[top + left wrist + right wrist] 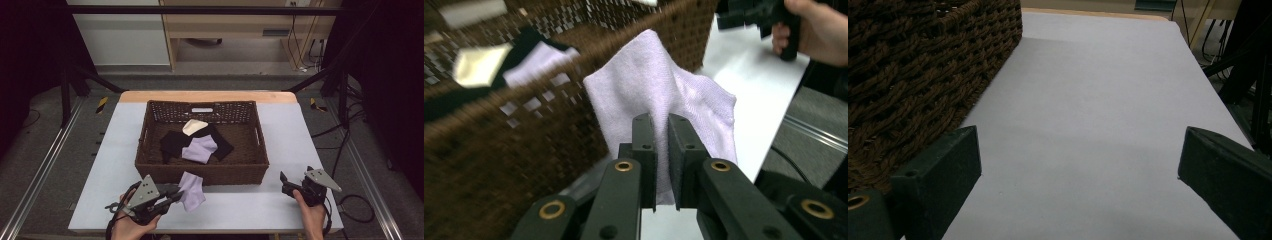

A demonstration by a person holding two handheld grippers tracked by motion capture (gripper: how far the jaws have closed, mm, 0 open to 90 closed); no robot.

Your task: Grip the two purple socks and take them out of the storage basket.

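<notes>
A lilac sock [192, 192] hangs in front of the near wall of a brown wicker basket [202, 173], and its lower end reaches the white table. My left gripper [177, 195] is shut on the sock's near edge. In the left gripper view the sock [659, 85] is pinched between the two black jaws of the left gripper [662, 125], which stand almost together. My right gripper [284, 183] is held low at the table's front right, open. In the right gripper view its jaws [1080, 145] stand wide apart over bare table.
Inside the basket lie a black cloth [172, 142], another lilac sock [200, 148] and a cream piece [194, 127]. The basket wall [923, 60] rises just left of my right gripper. The white table [300, 135] ends at a wooden strip behind the basket.
</notes>
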